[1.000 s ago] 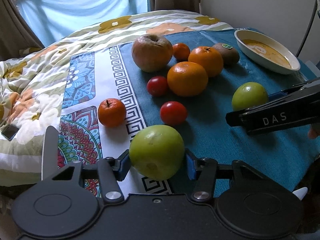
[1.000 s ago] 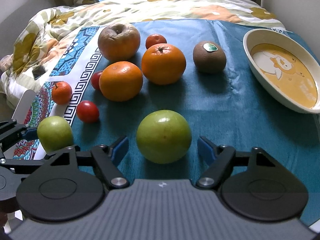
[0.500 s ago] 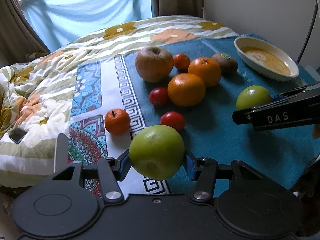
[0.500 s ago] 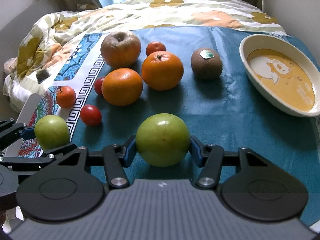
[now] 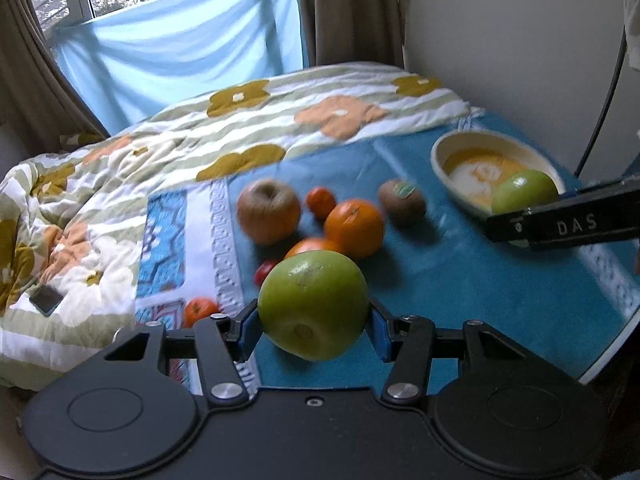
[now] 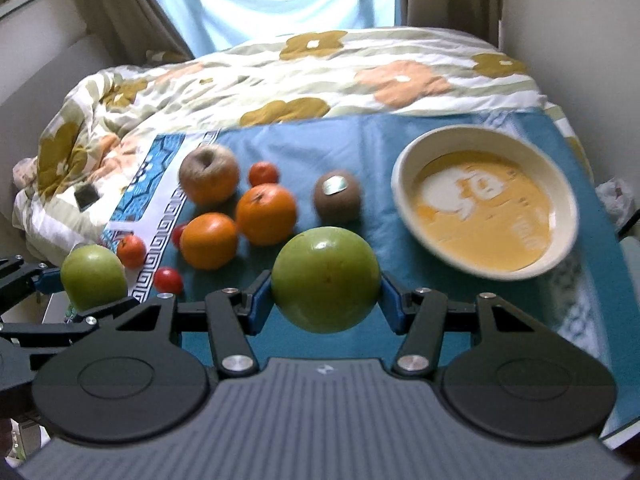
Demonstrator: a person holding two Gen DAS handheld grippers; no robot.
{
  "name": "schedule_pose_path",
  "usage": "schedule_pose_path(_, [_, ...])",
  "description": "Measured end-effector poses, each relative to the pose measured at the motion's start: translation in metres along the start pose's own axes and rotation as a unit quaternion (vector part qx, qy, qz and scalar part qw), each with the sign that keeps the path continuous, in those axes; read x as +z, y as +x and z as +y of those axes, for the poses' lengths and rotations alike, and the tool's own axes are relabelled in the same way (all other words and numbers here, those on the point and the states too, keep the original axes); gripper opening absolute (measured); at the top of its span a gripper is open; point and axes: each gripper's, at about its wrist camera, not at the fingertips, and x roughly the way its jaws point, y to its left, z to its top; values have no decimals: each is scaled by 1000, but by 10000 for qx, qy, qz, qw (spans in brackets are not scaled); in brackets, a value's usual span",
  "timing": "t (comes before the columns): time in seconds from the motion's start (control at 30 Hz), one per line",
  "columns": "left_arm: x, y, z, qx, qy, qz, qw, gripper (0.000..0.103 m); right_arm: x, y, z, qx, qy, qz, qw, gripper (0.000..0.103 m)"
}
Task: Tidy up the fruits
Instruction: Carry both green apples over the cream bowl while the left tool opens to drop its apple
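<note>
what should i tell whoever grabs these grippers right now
Left gripper: shut on a green apple, lifted off the cloth.
Right gripper: shut on the other green apple, also lifted.
Bowl: nothing in it yet.
On the blue cloth: brown apple, two oranges, kiwi, small mandarins and tomatoes.
Left to do: set both apples down, then sort the rest.

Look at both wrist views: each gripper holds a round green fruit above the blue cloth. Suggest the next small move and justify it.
Probably carry the right gripper with its round green fruit toward the cream oval bowl and lower it in. The bowl holds no fruit, lies just ahead to the right, and nothing stands between. The left gripper, clamped on its own green fruit, could follow.
</note>
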Motion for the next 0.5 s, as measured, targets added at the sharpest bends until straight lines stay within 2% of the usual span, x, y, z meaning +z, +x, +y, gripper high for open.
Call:
schedule_pose_path(0.23, [47,1,-52,-19,-185,-196,9996,58,27,-20,-68,-22,-63,-96,9999,70])
schedule_pose_path(0.5, [95,40,-107,-172,-263,-149,9994,58,59,-13,-143,-43,-192,-107,9997,70])
